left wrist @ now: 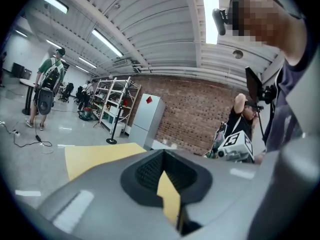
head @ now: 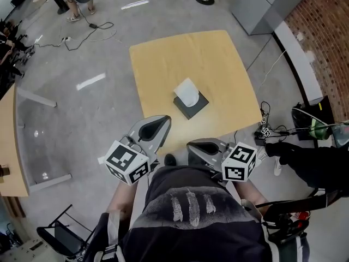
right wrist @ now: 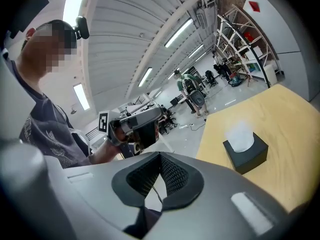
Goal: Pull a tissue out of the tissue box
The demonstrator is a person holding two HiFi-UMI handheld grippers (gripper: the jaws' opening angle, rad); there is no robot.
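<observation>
Head view shows the approach step, with nothing grasped yet. The tissue box [head: 192,105] sits near the middle of the yellow table [head: 163,59], and a white tissue [head: 187,91] stands up out of its top opening. Both tools hang at the table's near edge, well short of the box: the left claw [head: 155,125] is over the edge to the box's lower left, and the right claw [head: 207,146] is just off the edge below it.

Left gripper view has the jaws pressed together with nothing between them; only a sliver of table shows past the ribbed pads. Right gripper view shows the same closed shape, also empty, with the box and its tissue off to the right of the jaw line rather than ahead of it.

My reading is that the reach is only starting. The next move calls for one claw to swing toward the box, come in above the tissue and spread its jaws before it arrives. The pads should then close on the upright fold itself, not on the box rim. The box looks light, so it may lift along with the tissue; the other claw could press down on the box top beside the opening while the tissue is drawn upward.
</observation>
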